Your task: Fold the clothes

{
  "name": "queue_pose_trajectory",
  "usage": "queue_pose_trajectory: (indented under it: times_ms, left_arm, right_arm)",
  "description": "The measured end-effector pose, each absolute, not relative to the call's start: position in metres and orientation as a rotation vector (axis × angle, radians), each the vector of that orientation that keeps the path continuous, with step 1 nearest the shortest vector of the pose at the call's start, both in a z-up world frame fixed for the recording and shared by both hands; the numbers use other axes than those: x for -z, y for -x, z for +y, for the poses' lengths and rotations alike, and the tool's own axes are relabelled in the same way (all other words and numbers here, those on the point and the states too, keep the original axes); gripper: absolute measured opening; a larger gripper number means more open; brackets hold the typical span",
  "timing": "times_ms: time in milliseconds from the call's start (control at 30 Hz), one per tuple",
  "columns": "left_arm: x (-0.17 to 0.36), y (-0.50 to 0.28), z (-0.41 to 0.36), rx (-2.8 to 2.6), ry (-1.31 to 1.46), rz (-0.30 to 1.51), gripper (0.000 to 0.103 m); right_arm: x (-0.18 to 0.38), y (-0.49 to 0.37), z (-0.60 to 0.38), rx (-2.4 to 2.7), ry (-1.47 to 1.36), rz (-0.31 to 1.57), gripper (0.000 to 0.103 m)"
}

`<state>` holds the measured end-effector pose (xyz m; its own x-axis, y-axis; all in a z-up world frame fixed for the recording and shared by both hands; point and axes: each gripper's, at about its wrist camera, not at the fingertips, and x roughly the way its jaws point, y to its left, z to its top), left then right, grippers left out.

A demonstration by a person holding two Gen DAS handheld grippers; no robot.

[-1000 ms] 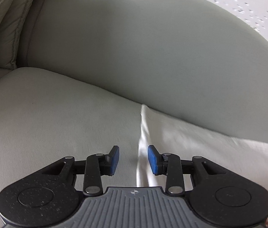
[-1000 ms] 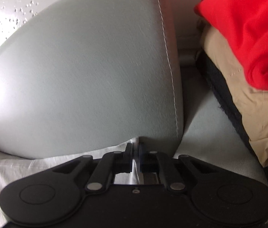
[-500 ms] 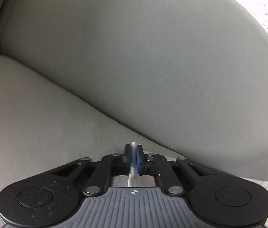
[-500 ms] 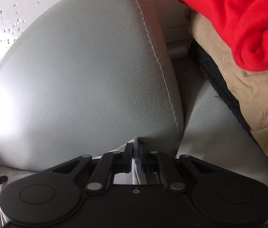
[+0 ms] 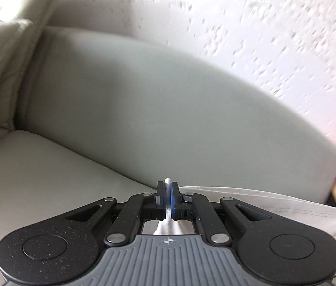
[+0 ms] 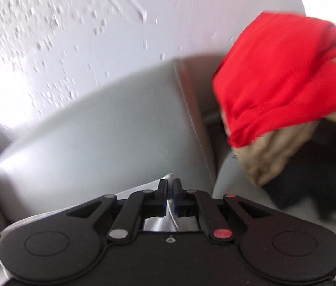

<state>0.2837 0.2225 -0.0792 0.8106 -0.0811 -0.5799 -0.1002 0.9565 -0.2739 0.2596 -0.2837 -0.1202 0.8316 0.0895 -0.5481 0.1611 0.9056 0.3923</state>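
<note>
At the far left of the left wrist view, a pale cushion (image 5: 3,54) leans against the corner of a grey sofa (image 5: 144,109), whose backrest curves across the middle under a white textured wall (image 5: 263,23). The seat runs below it, bare on the left. At centre, the left gripper (image 5: 168,190) has its fingers (image 5: 174,196) pressed together on a corner of the white garment (image 5: 275,205); a small nub of cloth pokes out just past the fingertips, and more of it shows bunched behind them inside the frame. From the pinch the fabric stretches rightward as a taut band along the foot of the backrest. A sliver of red shows at the right edge.

In the right wrist view, the wall fills the upper left and the backrest the middle, its stitched seam running down to the right. The white cloth comes in from the lower left and rises to the right gripper (image 6: 170,187), whose fingers (image 6: 162,188) are clamped on it, a small tip standing above them. To the right, well apart from the fingers, a red garment (image 6: 282,78) lies on top of a tan garment (image 6: 272,157) and a black garment (image 6: 315,178), heaped on the seat.
</note>
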Motion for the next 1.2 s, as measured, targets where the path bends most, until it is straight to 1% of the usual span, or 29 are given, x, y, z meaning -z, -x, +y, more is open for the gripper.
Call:
queue_pose_trajectory:
  times_ms: [200,233,300,367,433,567,633,800,900,1133,1200]
  left_arm:
    - [0.033,-0.197,0.220,0.006,0.304,0.588,0.003]
    - [0.031,-0.189,0.213,0.006,0.300,0.596,0.003]
    - [0.043,-0.165,0.198,-0.013,0.241,0.663,0.003]
    - [0.062,-0.134,0.179,-0.049,0.156,0.747,0.003]
    - [0.083,-0.107,0.160,-0.091,0.082,0.828,0.003]
    - [0.114,-0.072,0.148,-0.164,0.110,0.915,0.003]
    - [0.110,-0.063,0.147,-0.175,0.114,0.897,0.003]
    - [0.088,-0.045,0.142,-0.190,0.072,0.822,0.003]
    - [0.076,-0.034,0.139,-0.198,0.047,0.778,0.003]
    - [0.095,-0.015,0.131,-0.209,0.018,0.898,0.004]
    - [0.100,-0.009,0.129,-0.211,0.018,0.935,0.009]
  right_arm:
    - [0.075,-0.172,-0.309,0.079,-0.538,0.590,0.005]
    - [0.071,-0.163,-0.319,0.091,-0.563,0.602,0.005]
    - [0.066,-0.155,-0.344,0.114,-0.625,0.645,0.005]
    - [0.075,-0.105,-0.342,0.137,-0.653,0.707,0.005]
    - [0.101,-0.082,-0.335,0.160,-0.624,0.795,0.005]
    - [0.149,-0.052,-0.313,0.180,-0.547,0.940,0.005]
    - [0.150,-0.041,-0.306,0.184,-0.513,0.942,0.005]
    - [0.124,-0.034,-0.311,0.172,-0.529,0.845,0.005]
    - [0.124,-0.029,-0.308,0.165,-0.520,0.835,0.005]
    - [0.156,-0.017,-0.293,0.226,-0.435,0.933,0.005]
    - [0.159,-0.016,-0.295,0.231,-0.438,0.949,0.007]
